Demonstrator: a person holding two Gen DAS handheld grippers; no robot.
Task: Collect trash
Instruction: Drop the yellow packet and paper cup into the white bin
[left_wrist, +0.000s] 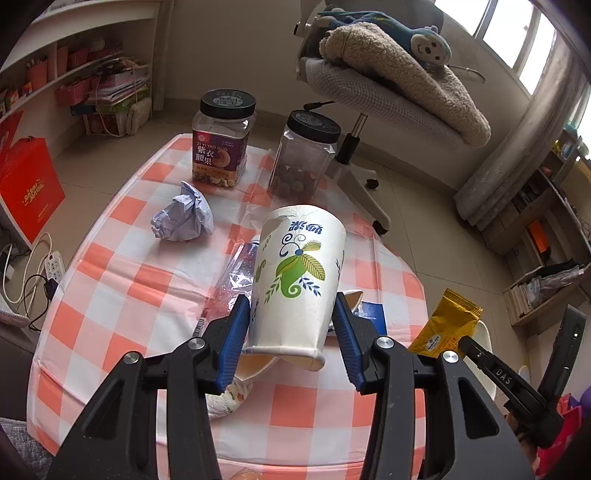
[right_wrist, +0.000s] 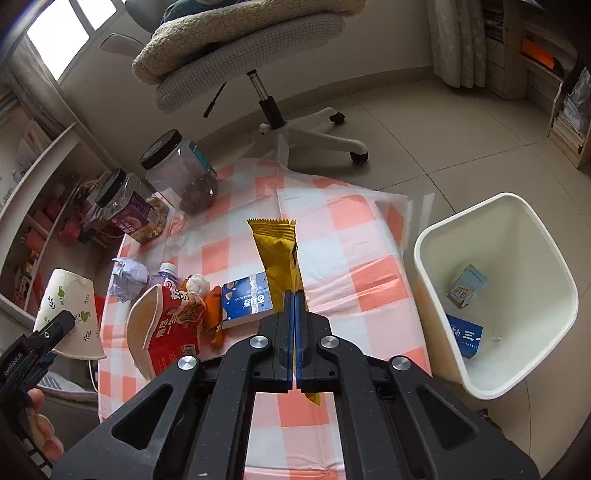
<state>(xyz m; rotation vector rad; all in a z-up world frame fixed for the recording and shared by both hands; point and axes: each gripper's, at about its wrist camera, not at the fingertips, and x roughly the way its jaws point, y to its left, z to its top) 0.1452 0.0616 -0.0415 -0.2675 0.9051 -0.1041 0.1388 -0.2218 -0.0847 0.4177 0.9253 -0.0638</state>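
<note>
Two small boxes are already seen in the white bin (right_wrist: 495, 295) beside the table (right_wrist: 369, 266), a paper cup (left_wrist: 299, 280) is clamped in the left gripper (left_wrist: 291, 332), a yellow wrapper (right_wrist: 279, 258) is pinched in the fully closed right gripper (right_wrist: 294, 325), while a noodle cup (right_wrist: 162, 332), blue box (right_wrist: 245, 299), bottle (right_wrist: 166, 273) and paper ball (left_wrist: 183, 216) are left.

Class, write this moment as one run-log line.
left gripper: shut on paper cup | right gripper: shut on yellow wrapper | bin: beside table, holds two small boxes

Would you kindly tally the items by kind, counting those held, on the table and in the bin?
Lidded jars: 2
Paper cups: 2
Small boxes: 3
Yellow wrapper: 1
Crumpled paper: 1
Plastic bottle: 1
Total: 10
</note>
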